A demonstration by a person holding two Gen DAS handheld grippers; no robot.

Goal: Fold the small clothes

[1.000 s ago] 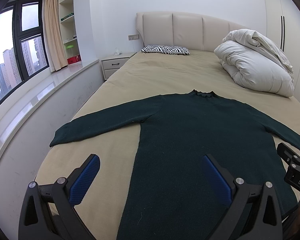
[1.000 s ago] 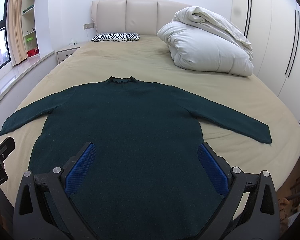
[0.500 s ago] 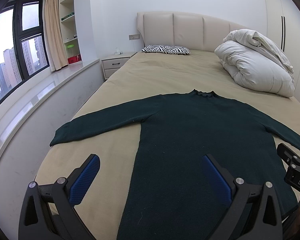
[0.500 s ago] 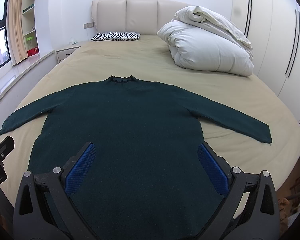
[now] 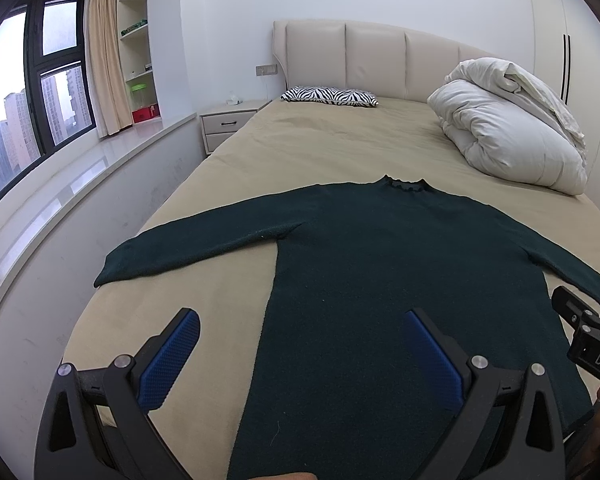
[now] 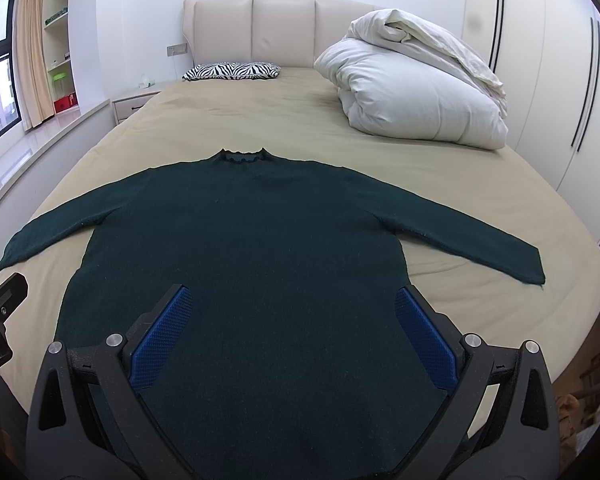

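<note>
1. Looking along both grippers, I see the dark green sweater (image 6: 244,240) spread flat and face up on the tan bed (image 6: 300,112), collar (image 6: 242,157) toward the headboard, both sleeves stretched out to the sides.
2. I judge it a soft, limp knit, light enough to lift by an edge but prone to sag and stretch. It should not slip on the ribbed blue pads, so a pinch at a cuff or hem corner looks best.
3. My left gripper (image 5: 300,338) has its fingers wide apart, holding nothing. It hovers over the sweater's left side edge near the hem, one finger above bare sheet, the other above the knit.
4. My right gripper (image 6: 294,314) is likewise spread and empty, hovering over the lower body of the sweater, not touching it as far as I can tell.
5. The left cuff (image 5: 108,274) and right cuff (image 6: 534,270) lie well apart from either gripper, so a sleeve fold calls for a reach outward first.
</note>
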